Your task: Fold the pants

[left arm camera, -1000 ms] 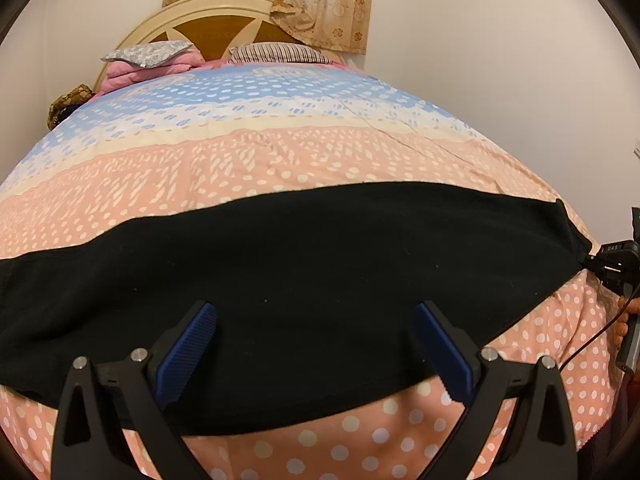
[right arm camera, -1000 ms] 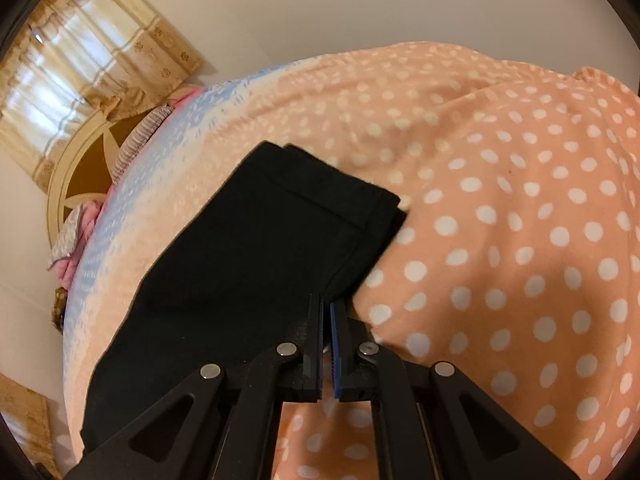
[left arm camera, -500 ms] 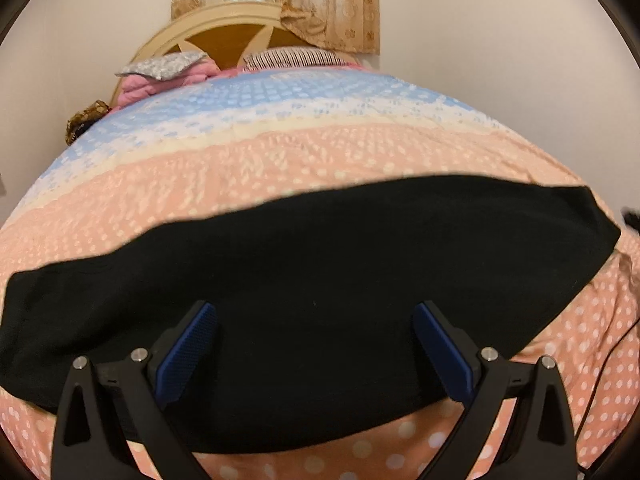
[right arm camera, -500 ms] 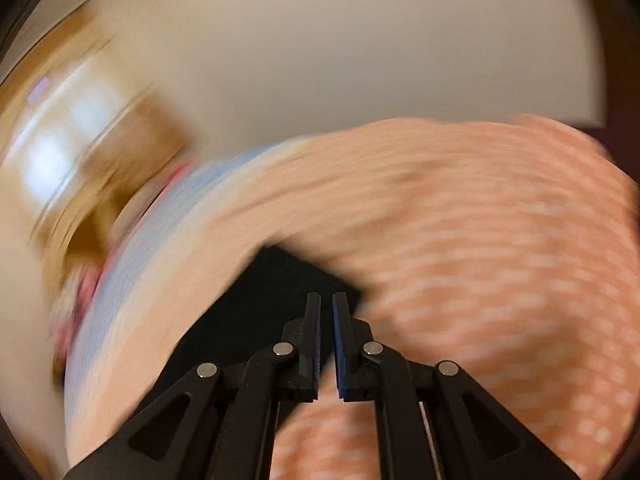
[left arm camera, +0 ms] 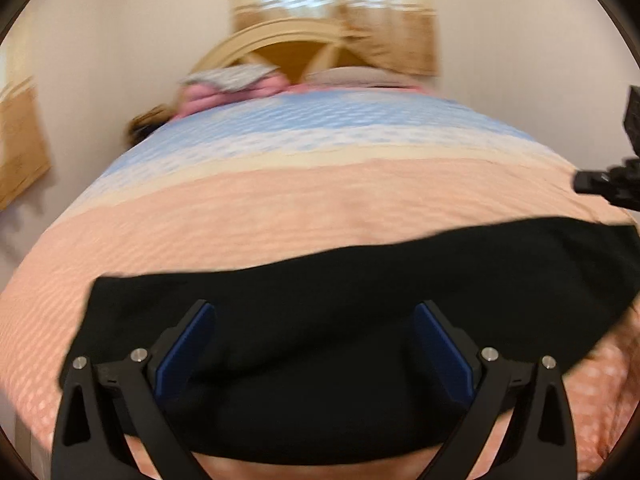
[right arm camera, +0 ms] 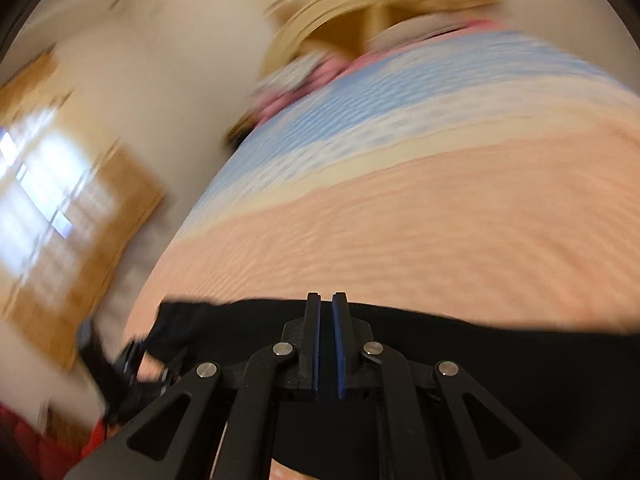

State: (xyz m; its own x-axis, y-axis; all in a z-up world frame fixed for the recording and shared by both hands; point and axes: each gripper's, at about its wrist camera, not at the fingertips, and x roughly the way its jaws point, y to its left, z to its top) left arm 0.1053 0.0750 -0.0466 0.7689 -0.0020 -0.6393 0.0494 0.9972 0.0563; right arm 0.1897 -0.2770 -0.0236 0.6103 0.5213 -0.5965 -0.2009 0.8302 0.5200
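Black pants [left arm camera: 340,320] lie flat as a long band across the near part of the bed. My left gripper [left arm camera: 314,344] is open, its blue pads over the middle of the pants, holding nothing. In the right wrist view the pants [right arm camera: 500,364] stretch below my right gripper [right arm camera: 326,304], whose jaws are closed with only a thin slit between them; whether cloth is pinched in them is hidden. The right gripper also shows at the right edge of the left wrist view [left arm camera: 612,188], above the pants' right end. Both views are motion-blurred.
The bed has a peach dotted and blue striped cover [left arm camera: 320,184]. Pillows [left arm camera: 232,84] and a wooden headboard [left arm camera: 296,44] are at the far end. Curtains hang behind. A wooden door or cabinet [right arm camera: 76,216] stands left of the bed.
The right gripper has swung from the pants' right end up and over toward the left, its view turning to face the headboard. The left gripper has shifted right; the pants' left end now shows.
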